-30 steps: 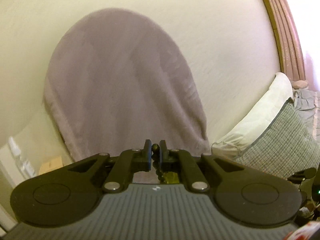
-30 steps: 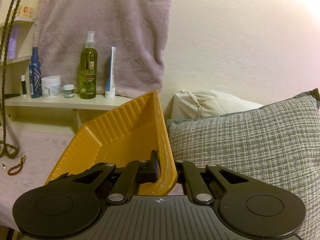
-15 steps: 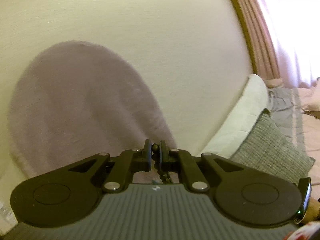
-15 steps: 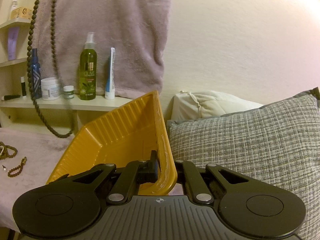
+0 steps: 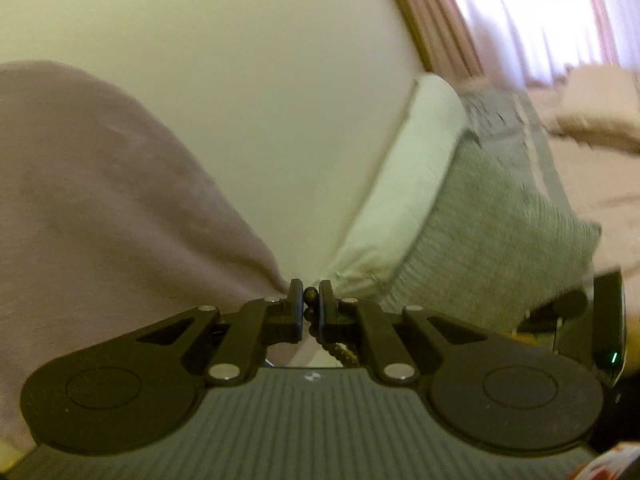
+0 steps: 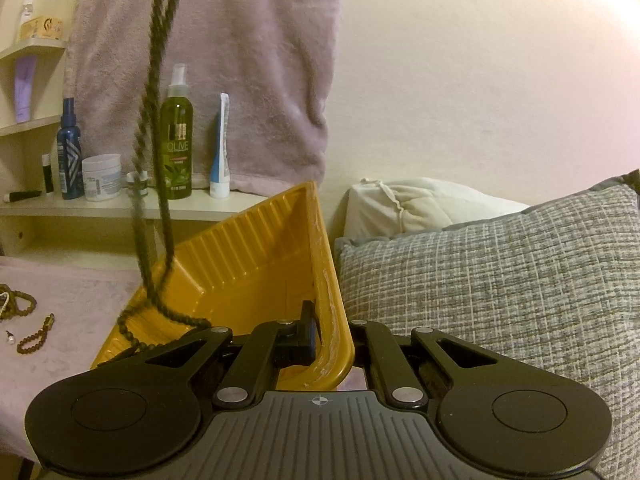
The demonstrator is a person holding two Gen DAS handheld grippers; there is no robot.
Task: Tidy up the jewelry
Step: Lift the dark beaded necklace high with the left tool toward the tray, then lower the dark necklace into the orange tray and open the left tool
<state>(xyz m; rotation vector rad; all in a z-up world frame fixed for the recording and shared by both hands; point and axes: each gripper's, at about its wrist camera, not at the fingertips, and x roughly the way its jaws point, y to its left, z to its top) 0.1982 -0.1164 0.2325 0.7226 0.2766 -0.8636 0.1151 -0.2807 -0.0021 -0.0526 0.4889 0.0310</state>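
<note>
1. Overhead, the left gripper (image 5: 310, 304) is clamped on the top beads of a long bead necklace (image 6: 154, 184), whose doubled strand hangs down in the right wrist view with its lower loop trailing into the yellow tray (image 6: 256, 264).

2. Alongside, the right gripper (image 6: 332, 338) is clamped on the tray's near corner rim, one finger inside the wall and the other outside, holding the tray tipped up.

3. Handling, as a judgement: the necklace looks light and wholly limp, so it will swing and pile wherever its low end lands; a pinch at the top of the loop, as now, seems the sensible hold, and smooth round beads could slip from the pads. The tray looks like thin ribbed plastic, stiff enough to lift by the rim but likely to flex.

4. More jewelry waits on the mauve cloth (image 6: 80, 304) at left: a short bead bracelet (image 6: 36, 332) and part of another bead strand (image 6: 16, 304) at the frame edge, well apart from the tray.

5. Behind, a pale shelf (image 6: 120, 208) carries a green spray bottle (image 6: 176, 140), a blue bottle (image 6: 70, 152), a white jar (image 6: 102, 176) and a tube (image 6: 222, 148), with a mauve towel (image 6: 224, 60) hanging against the cream wall (image 6: 480, 80). A grey woven cushion (image 6: 500, 280) and a white pillow (image 6: 420, 208) sit just right of the tray.
</note>
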